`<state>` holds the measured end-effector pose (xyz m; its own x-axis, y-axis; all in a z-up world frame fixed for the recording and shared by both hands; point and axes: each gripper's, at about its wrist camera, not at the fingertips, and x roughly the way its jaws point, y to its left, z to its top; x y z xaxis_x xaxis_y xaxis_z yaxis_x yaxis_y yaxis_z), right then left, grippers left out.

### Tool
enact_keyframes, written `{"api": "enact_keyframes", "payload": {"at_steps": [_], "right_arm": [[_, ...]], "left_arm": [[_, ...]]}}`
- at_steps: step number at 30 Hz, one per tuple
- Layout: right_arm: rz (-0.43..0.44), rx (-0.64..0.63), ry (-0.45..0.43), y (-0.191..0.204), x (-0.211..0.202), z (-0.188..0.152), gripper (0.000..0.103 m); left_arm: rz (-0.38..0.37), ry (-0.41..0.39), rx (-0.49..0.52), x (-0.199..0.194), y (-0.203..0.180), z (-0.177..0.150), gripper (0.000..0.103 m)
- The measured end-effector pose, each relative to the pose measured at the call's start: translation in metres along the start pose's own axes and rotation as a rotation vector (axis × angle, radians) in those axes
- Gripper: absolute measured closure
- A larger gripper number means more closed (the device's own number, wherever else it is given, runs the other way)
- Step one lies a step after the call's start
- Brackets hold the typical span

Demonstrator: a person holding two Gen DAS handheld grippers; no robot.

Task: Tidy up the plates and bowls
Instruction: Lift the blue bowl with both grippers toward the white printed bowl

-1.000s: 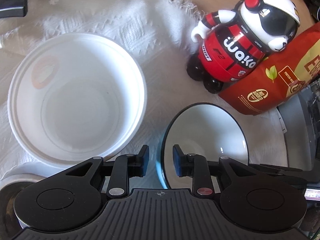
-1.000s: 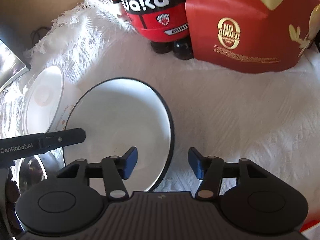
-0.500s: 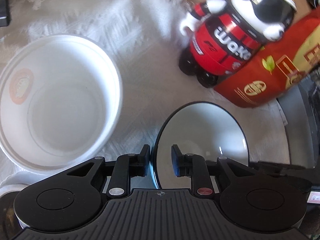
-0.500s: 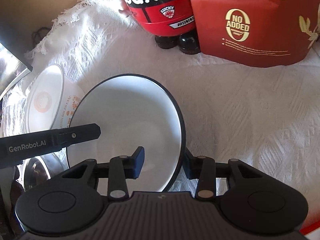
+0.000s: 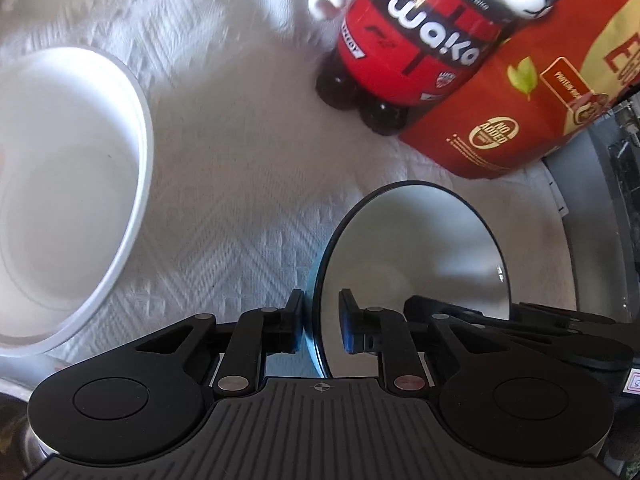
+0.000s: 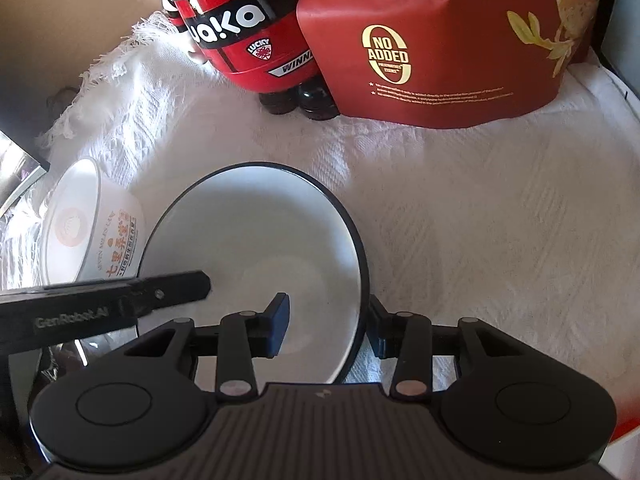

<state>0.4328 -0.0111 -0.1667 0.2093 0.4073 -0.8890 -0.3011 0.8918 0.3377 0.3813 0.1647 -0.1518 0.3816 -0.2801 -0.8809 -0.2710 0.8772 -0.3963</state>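
Two grippers work on one black-rimmed bowl (image 6: pixel 256 240), which sits on the white woven cloth (image 6: pixel 480 240) in front of the red toy figure (image 6: pixel 248 40) and the red pouch (image 6: pixel 440 40).

Left gripper (image 5: pixel 320 316): we see its jaws narrow and closing, with the bowl's near rim standing between them. The outer pad lies against the bowl's blue outer wall; the inner pad shows a small gap to the inner surface, so we cannot confirm a firm clamp.

Right gripper (image 6: pixel 326 320): its jaws straddle the opposite rim, one pad inside the bowl, the other outside and partly hidden behind the rim. The jaws are opening slightly. The inner pad stands clear of the wall; we cannot tell whether the outer pad touches.

In the right wrist view, one finger of the left gripper reaches across the bowl's left edge.

Beside the bowl, to its left, stands a white printed bowl (image 6: pixel 100 224), near but apart. A metal vessel (image 6: pixel 52 360) shows at the lower left edge, mostly hidden.
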Motion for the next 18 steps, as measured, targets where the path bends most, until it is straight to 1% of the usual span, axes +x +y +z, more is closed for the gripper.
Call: {"api": "enact_keyframes", "payload": {"at_steps": [7,10,11,13,18], "right_arm": [[-0.004,0.015,0.027,0.000,0.014,0.003,0.059],[-0.007,-0.004,0.026,0.004,0.016,0.004,0.055],[-0.008,-0.011,0.027,0.005,0.016,0.004,0.052],[-0.011,-0.021,0.033,0.007,0.017,0.004,0.049],[-0.008,-0.026,0.038,0.006,0.017,0.005,0.048]], "left_arm": [[-0.019,0.026,-0.039,0.012,0.005,0.004,0.083],[-0.038,0.073,-0.072,0.020,0.009,0.005,0.083],[-0.034,0.079,-0.070,0.022,0.009,0.005,0.085],[-0.028,0.072,-0.062,0.023,0.007,0.004,0.085],[-0.036,0.062,-0.055,0.022,0.007,0.003,0.085]]}}
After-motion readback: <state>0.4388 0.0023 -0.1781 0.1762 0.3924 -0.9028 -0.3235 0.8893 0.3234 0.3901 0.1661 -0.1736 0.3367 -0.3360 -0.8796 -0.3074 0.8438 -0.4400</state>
